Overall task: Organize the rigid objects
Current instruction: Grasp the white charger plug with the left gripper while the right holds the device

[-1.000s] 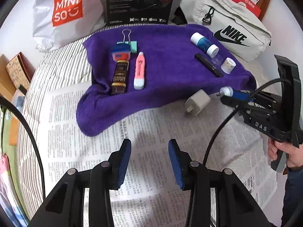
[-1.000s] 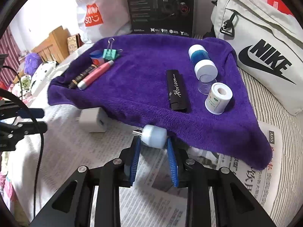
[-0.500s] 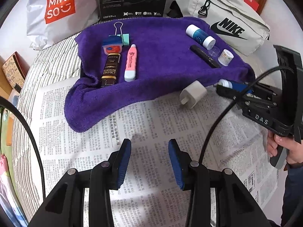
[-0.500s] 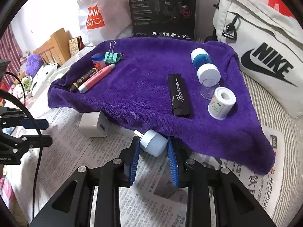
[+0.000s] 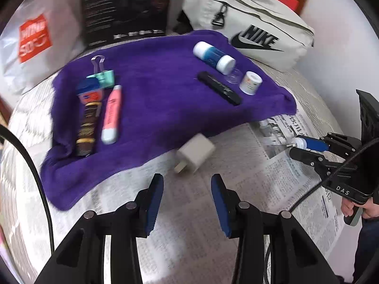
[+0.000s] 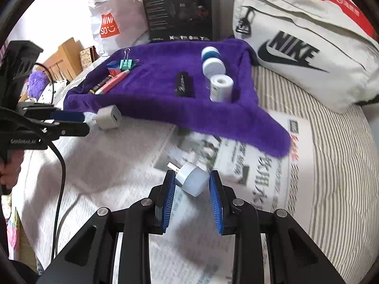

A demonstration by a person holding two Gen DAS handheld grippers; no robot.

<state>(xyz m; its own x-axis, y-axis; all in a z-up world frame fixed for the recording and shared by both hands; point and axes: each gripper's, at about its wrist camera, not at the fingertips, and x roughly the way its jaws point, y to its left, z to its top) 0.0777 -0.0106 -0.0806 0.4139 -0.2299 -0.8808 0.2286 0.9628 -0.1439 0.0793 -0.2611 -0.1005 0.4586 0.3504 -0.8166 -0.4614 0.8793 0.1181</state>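
The right gripper (image 6: pixel 192 184) is closed on a round white plug (image 6: pixel 193 181). The plug is pinched between the two blue pads (image 6: pixel 168 198), its metal prongs pointing up and to the left. It is held above the newspaper (image 6: pixel 248 165), clear of the purple towel (image 6: pixel 165 104) and near the towel's front corner.

The left gripper (image 5: pixel 187 201) is partly open, and nothing is held between its pads. It is positioned over the newspaper, just short of a square white charger (image 5: pixel 195 156). The charger lies on the newspaper, touching the front edge of the towel.

The following items are laid out on the towel:
- Left group: a binder clip (image 5: pixel 101 74), a blue-capped tin (image 5: pixel 90 93), a dark tube (image 5: pixel 86 127) and a pink marker (image 5: pixel 111 116), side by side.
- Right group: a blue-and-white bottle (image 5: pixel 213 56), a black stick (image 5: pixel 219 91) and a small white jar (image 5: pixel 250 82).

A Nike bag (image 6: pixel 303 47), a black box (image 6: pixel 177 9) and a Miniso bag (image 6: pixel 109 26) are located behind the towel.
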